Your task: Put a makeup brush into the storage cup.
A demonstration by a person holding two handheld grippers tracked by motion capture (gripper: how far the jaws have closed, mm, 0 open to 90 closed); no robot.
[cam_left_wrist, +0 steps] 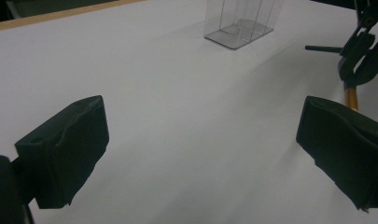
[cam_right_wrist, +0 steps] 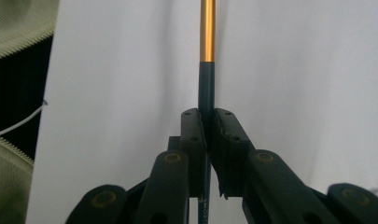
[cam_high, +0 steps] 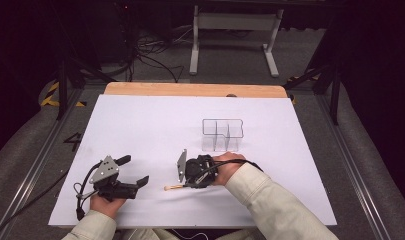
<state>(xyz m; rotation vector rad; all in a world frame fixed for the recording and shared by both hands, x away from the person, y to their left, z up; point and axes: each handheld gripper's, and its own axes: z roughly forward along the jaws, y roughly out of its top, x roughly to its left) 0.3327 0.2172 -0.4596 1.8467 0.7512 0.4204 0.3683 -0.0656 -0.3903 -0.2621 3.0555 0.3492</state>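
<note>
Right hand-held gripper (cam_right_wrist: 208, 122) — closed on a thin brush (cam_right_wrist: 207, 70), both pads pressed against its dark blue handle. Seen along the jaws in the right gripper view: dark handle running between the pads, then a gold metal section reaching away toward the top edge, over the white desk (cam_right_wrist: 289, 70). In the high view, same right hand-held gripper (cam_high: 182, 186) near the middle of the front part of the desk (cam_high: 150, 125), held by a hand in a pale sleeve (cam_high: 270, 200), pointing toward the person's left. Brush (cam_high: 173, 187) sticking out of it to the left, gold part and light tip visible just above or on the white surface; contact with the surface not clear.

Left hand-held gripper (cam_high: 135, 172) — open, jaws wide apart, nothing between them. Resting low at the front left of the desk, well apart from the right one. In the left gripper view, two black pads (cam_left_wrist: 65, 149) at the two sides, bare white desk (cam_left_wrist: 177, 116) between them, left hand-held gripper (cam_left_wrist: 203, 149) aimed across the surface. At far right of that view, right hand-held gripper (cam_left_wrist: 352, 77) with the gold part of the brush (cam_left_wrist: 350, 97) below it.

Clear plastic organizer (cam_high: 222, 134) with several compartments standing upright behind the right hand, toward the far side of the desk, near but not touching; also at the top of the left gripper view (cam_left_wrist: 240, 23).
</note>
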